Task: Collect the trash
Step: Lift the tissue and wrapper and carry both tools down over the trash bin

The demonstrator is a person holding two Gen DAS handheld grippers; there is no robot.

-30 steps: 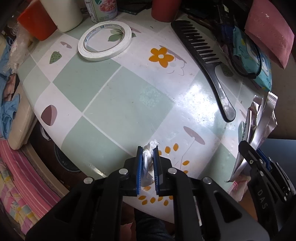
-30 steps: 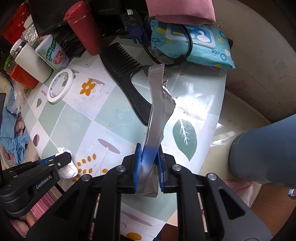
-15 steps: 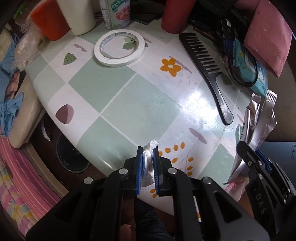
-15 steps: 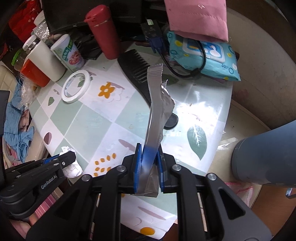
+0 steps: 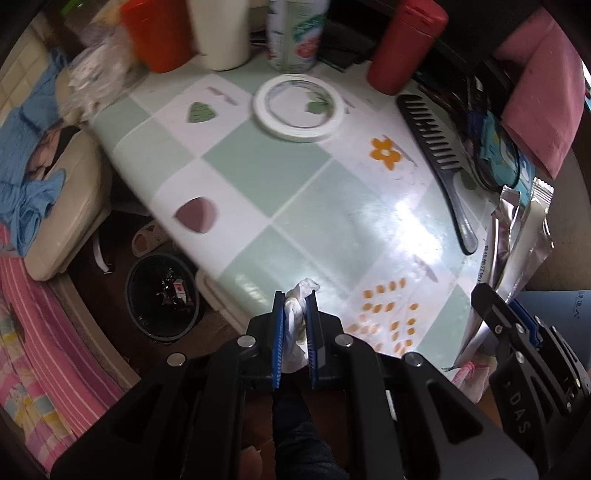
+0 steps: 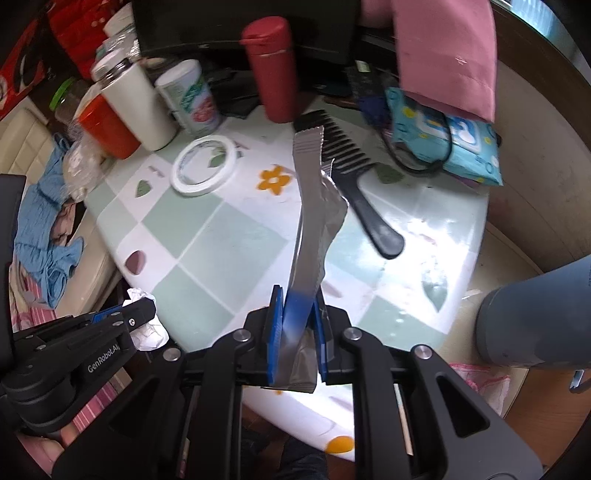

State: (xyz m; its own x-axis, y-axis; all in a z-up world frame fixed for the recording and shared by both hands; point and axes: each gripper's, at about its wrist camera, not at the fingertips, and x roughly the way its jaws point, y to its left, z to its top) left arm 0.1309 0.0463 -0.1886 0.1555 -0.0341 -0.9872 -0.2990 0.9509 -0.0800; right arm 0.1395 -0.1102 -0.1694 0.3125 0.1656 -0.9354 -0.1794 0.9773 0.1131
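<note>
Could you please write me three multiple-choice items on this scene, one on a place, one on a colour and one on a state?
1. Where does the tape roll lie?
A. on the table top, in front of the can
B. in the bin
C. on top of the comb

2. What colour is the comb?
A. white
B. black
C. orange

3. What is the state of the right gripper?
A. open and empty
B. shut on a silver wrapper
C. shut on the comb

Answers:
1 A, the white ring rests flat on the table just before the can.
2 B, its teeth and handle are black against the pale cloth.
3 B, the blue fingers pinch the silver wrapper, which stands up above the table.
</note>
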